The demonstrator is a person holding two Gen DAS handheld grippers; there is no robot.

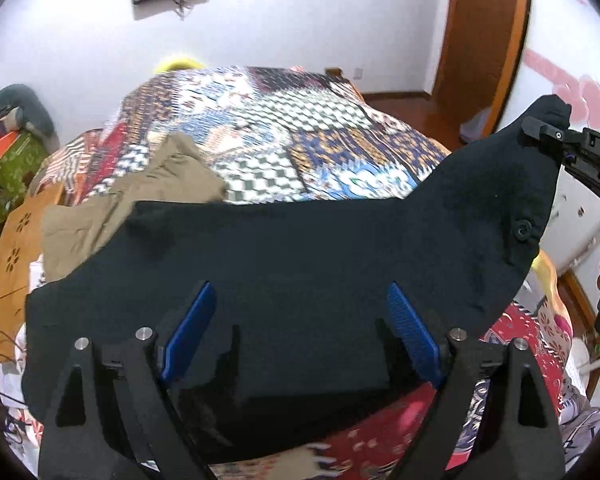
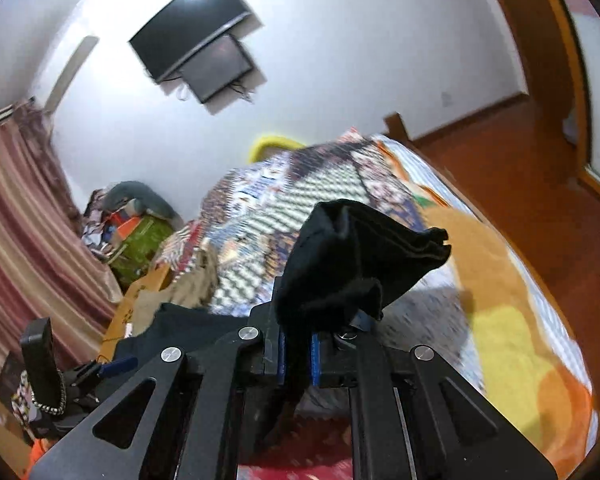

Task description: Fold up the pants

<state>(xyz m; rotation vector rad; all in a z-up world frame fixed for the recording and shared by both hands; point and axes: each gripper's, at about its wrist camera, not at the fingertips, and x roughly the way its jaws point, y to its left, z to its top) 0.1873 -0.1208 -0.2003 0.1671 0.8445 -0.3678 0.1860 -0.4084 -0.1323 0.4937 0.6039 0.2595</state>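
Observation:
Dark navy pants (image 1: 300, 248) lie spread over the near part of a patchwork-covered bed (image 1: 284, 120). My left gripper (image 1: 300, 332) is open, its blue pads (image 1: 188, 336) held wide apart just above the pants' near part. My right gripper (image 2: 296, 356) is shut on a bunched corner of the pants (image 2: 352, 264) and lifts it off the bed. In the left wrist view the right gripper (image 1: 540, 132) holds that raised corner at the upper right, near a dark button (image 1: 523, 229).
Khaki trousers (image 1: 140, 200) lie crumpled on the bed beyond the dark pants, at the left. A clutter pile (image 2: 136, 224) stands at the bed's far left by a striped curtain (image 2: 20, 220). Two screens (image 2: 204, 52) hang on the white wall. Wooden floor (image 2: 520, 168) and a door frame lie to the right.

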